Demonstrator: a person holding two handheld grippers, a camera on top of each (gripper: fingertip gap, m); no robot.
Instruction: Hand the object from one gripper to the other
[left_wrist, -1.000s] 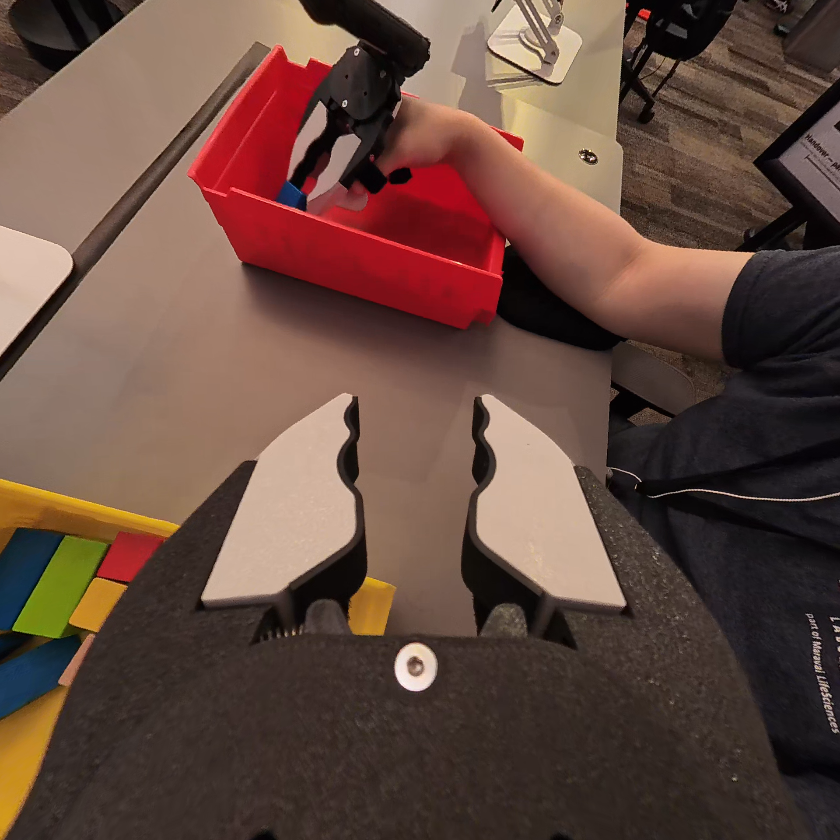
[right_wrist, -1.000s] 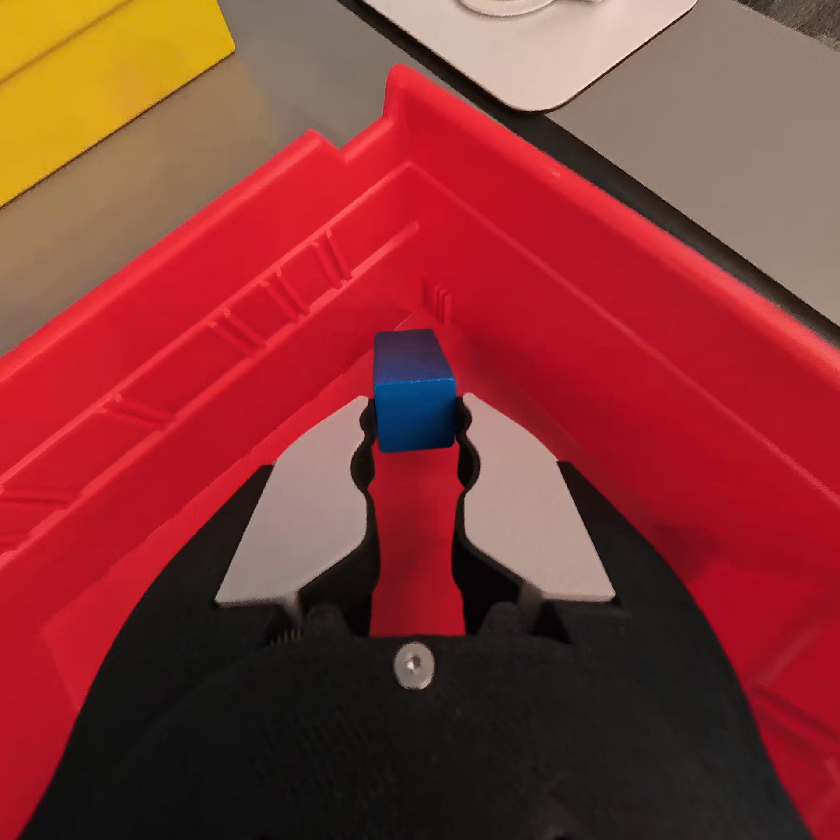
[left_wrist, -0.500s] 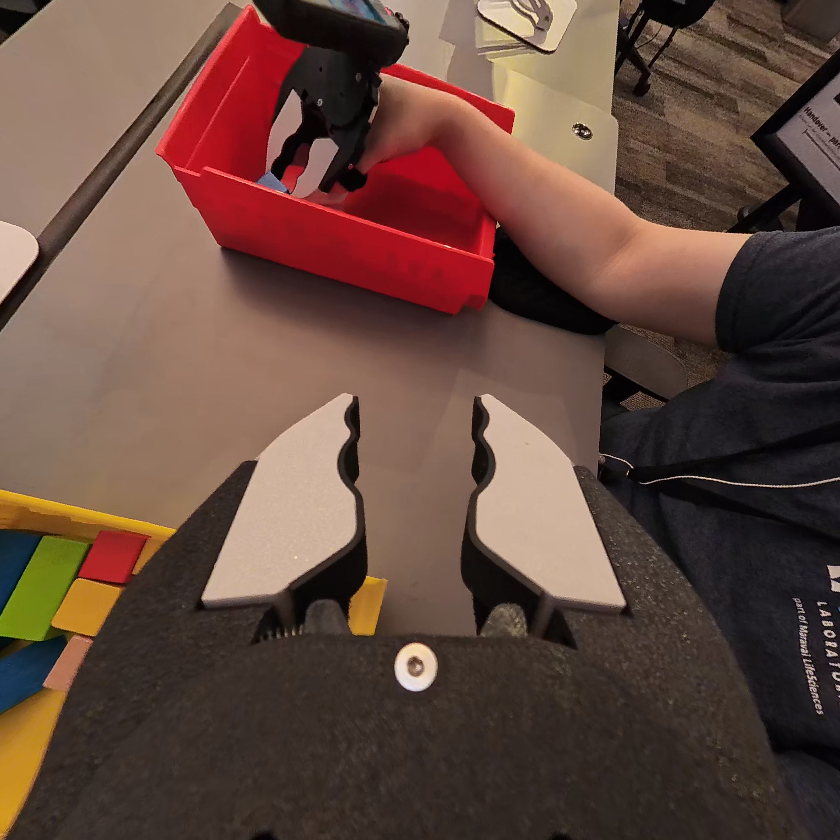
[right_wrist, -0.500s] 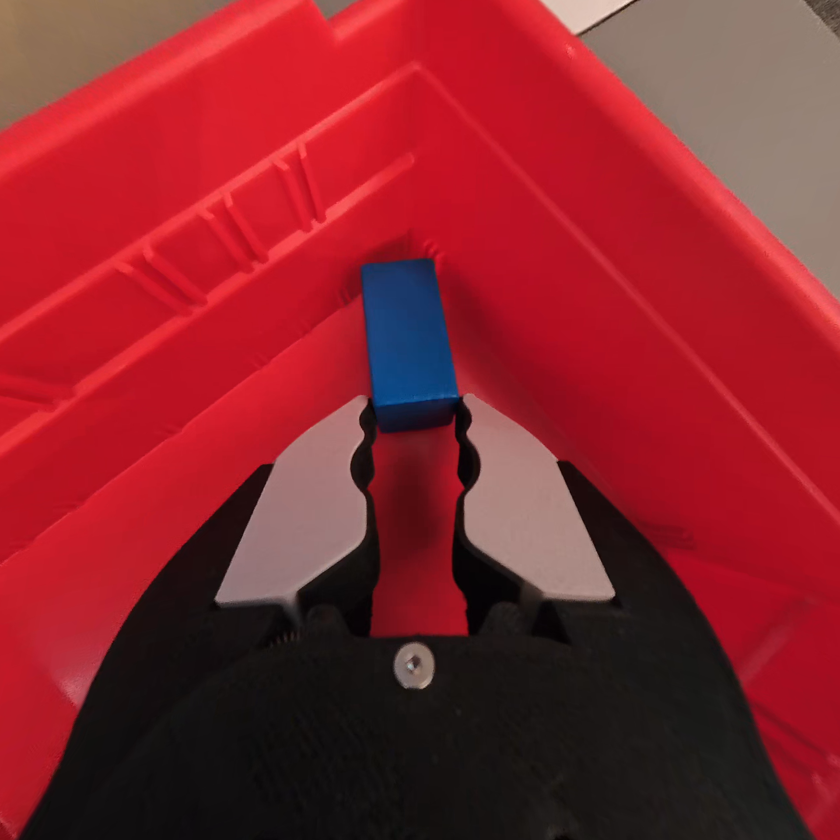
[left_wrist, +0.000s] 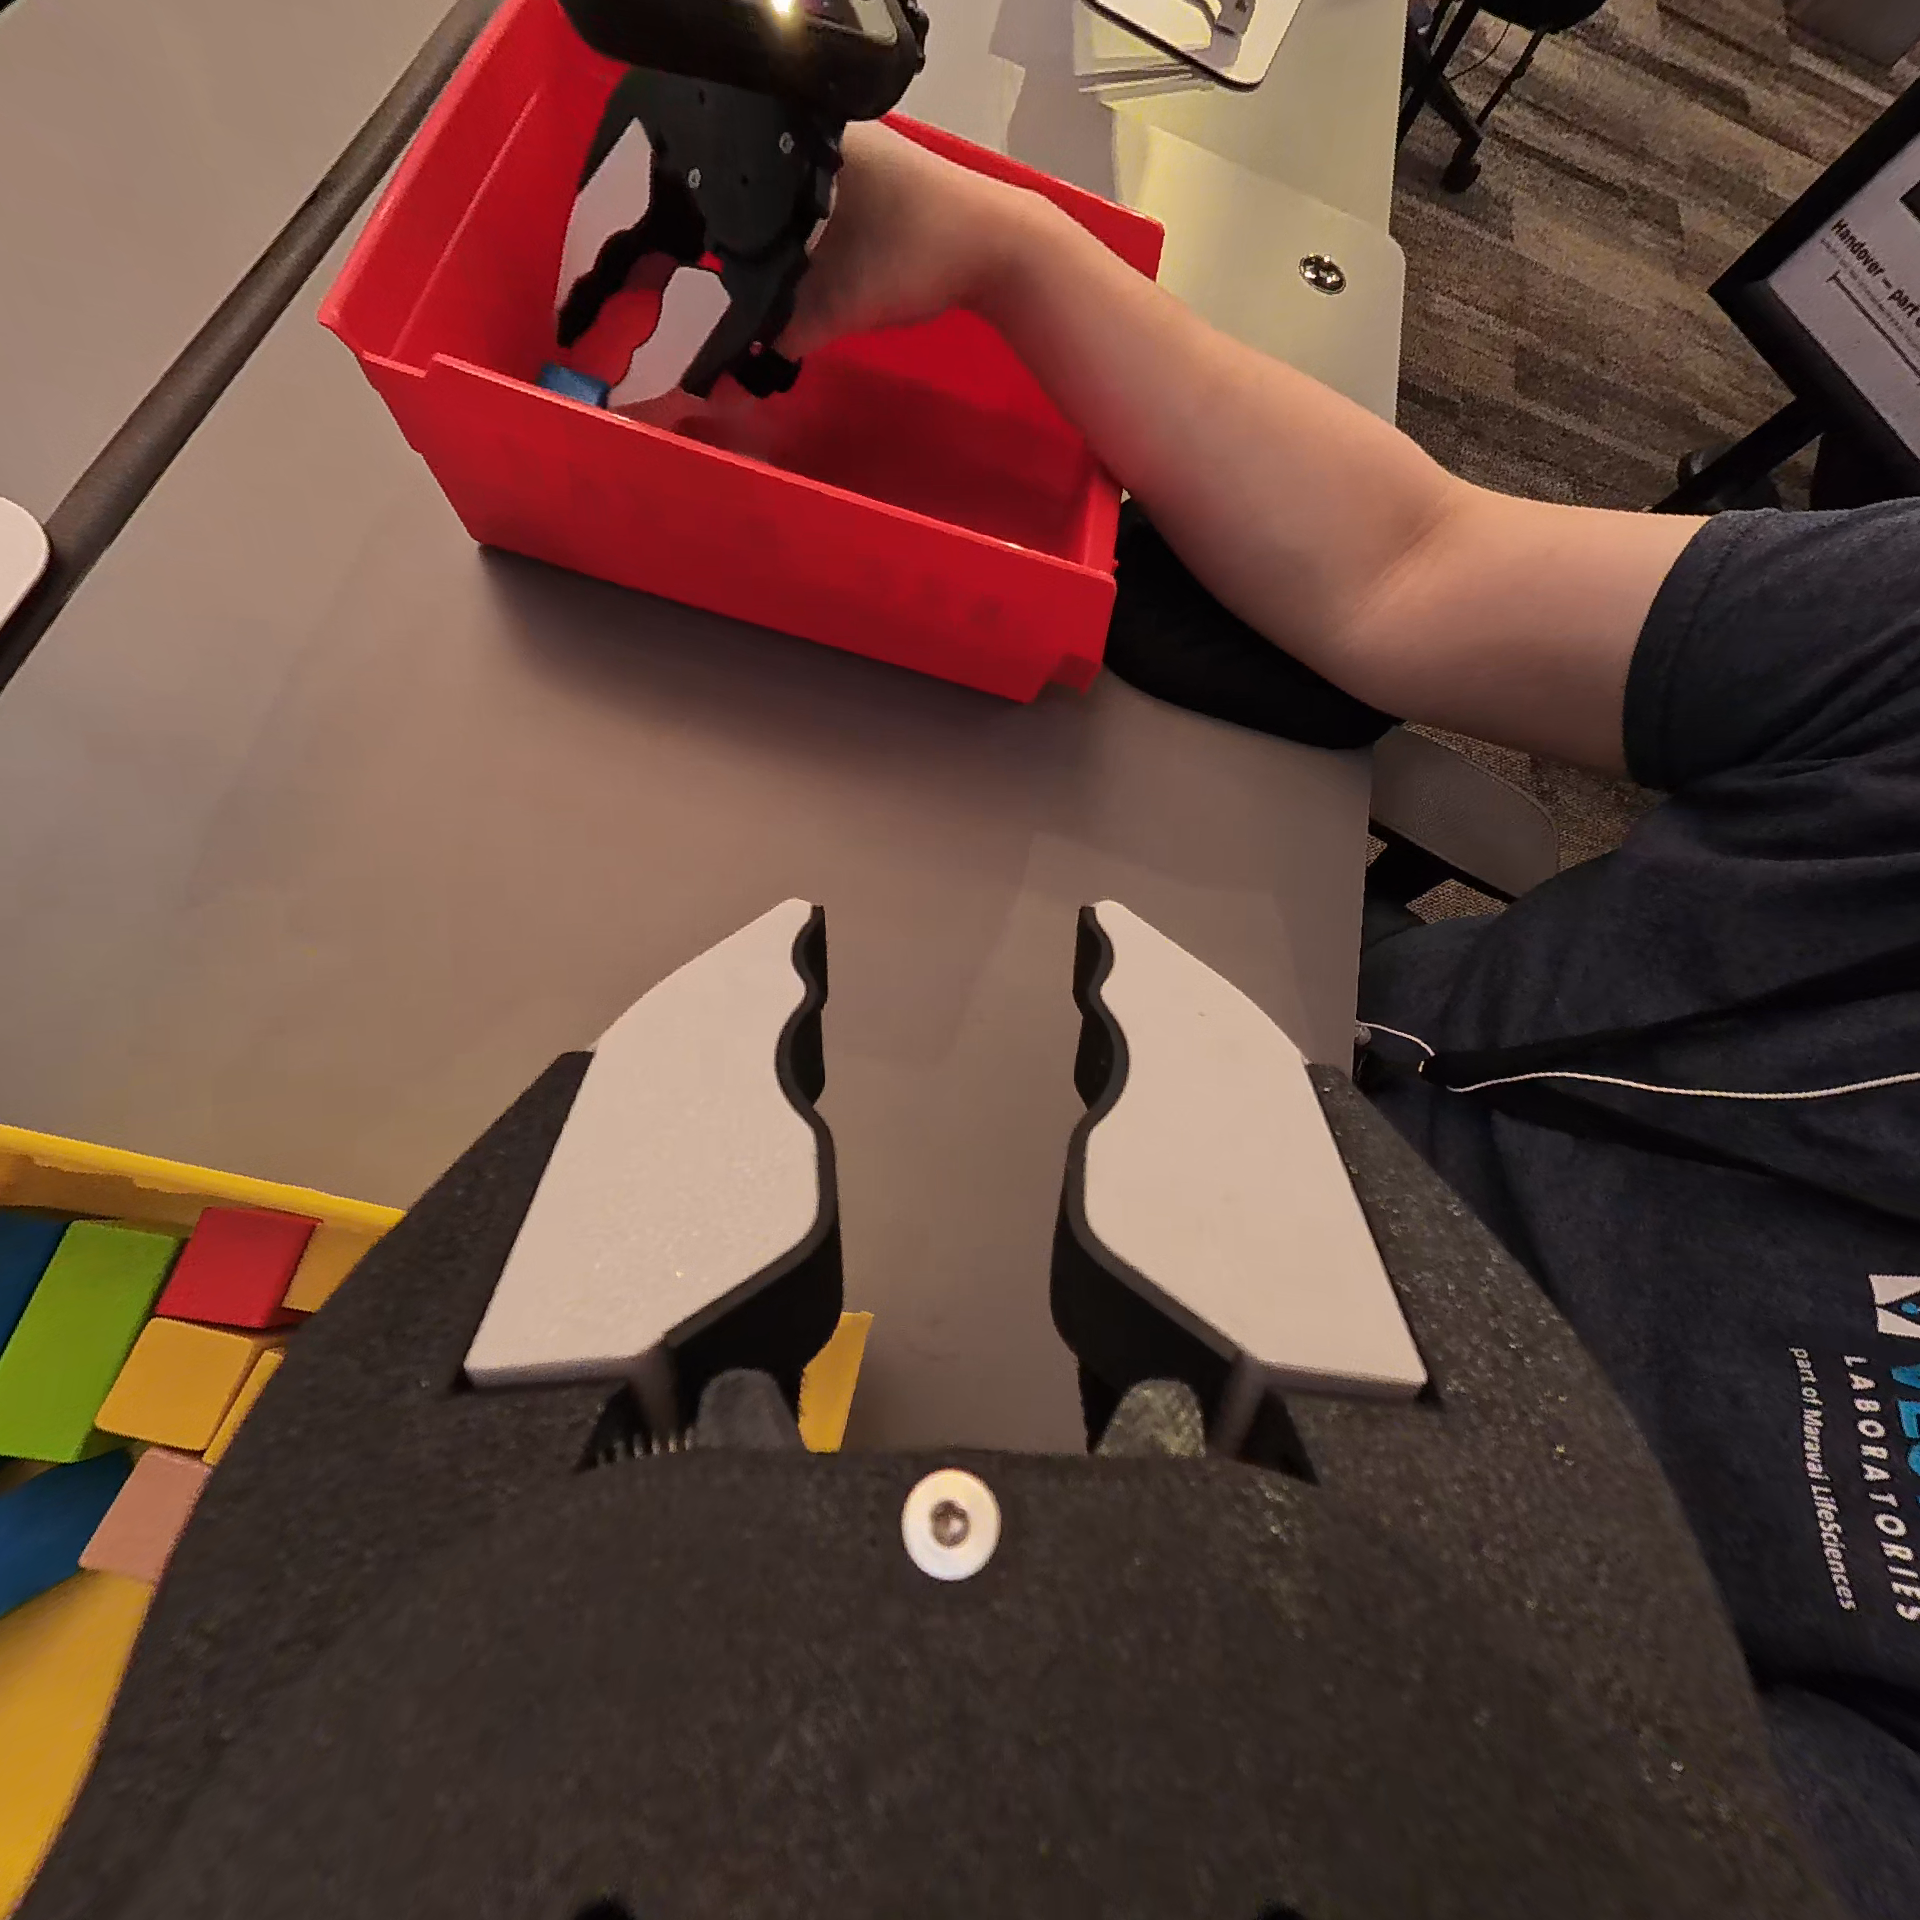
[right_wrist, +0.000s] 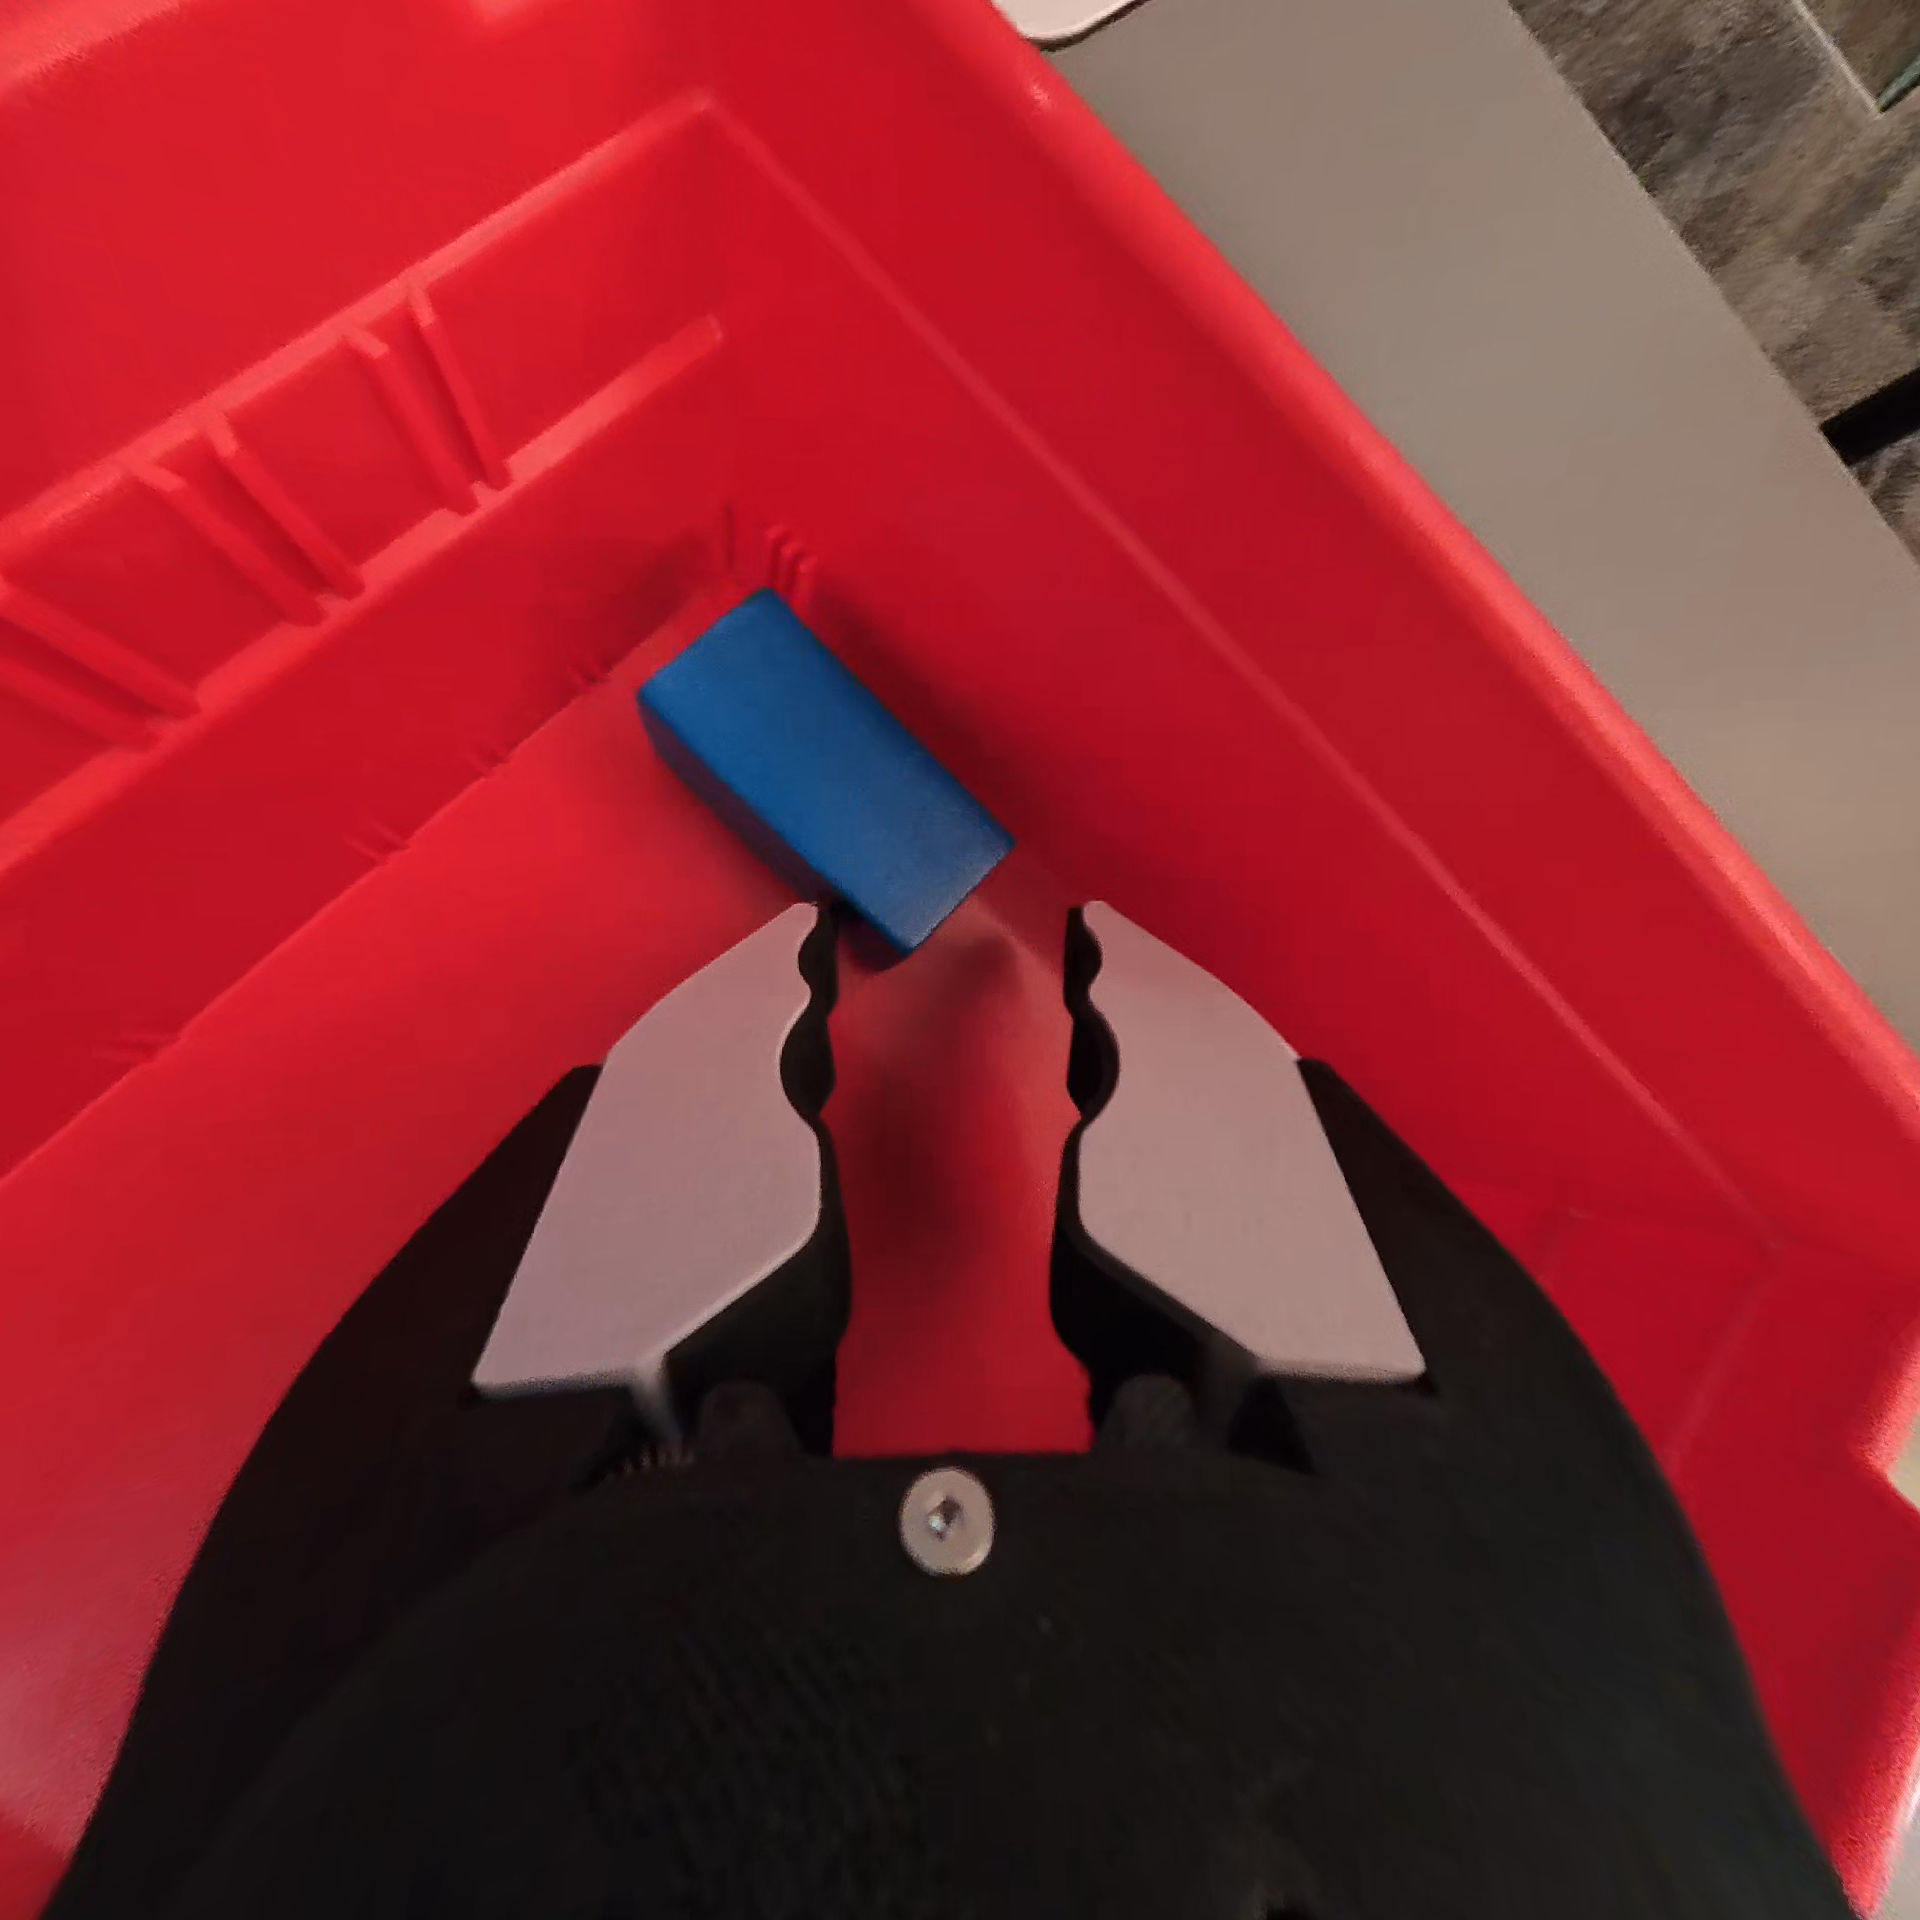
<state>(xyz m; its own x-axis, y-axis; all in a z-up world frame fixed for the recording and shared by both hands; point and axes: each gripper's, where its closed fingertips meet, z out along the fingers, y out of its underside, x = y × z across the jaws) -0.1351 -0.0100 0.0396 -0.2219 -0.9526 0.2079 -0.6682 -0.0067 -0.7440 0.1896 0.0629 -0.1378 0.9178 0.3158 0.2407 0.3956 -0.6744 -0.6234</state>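
Right gripper (right_wrist: 945, 914) fingers now apart; blue block (right_wrist: 821, 774) released, lying ahead of fingertips in red bin (right_wrist: 1195, 436) corner. Left gripper (left_wrist: 948, 920) fingers apart, empty. Handover apparently complete.

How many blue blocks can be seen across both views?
3: one blue block in the red bin's corner, two in the yellow tray. Others may be hidden under the left gripper.

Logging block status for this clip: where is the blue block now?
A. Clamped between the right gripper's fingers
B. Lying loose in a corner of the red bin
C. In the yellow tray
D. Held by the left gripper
B: the blue block lies on the red bin floor at its corner, just beyond the open right gripper.
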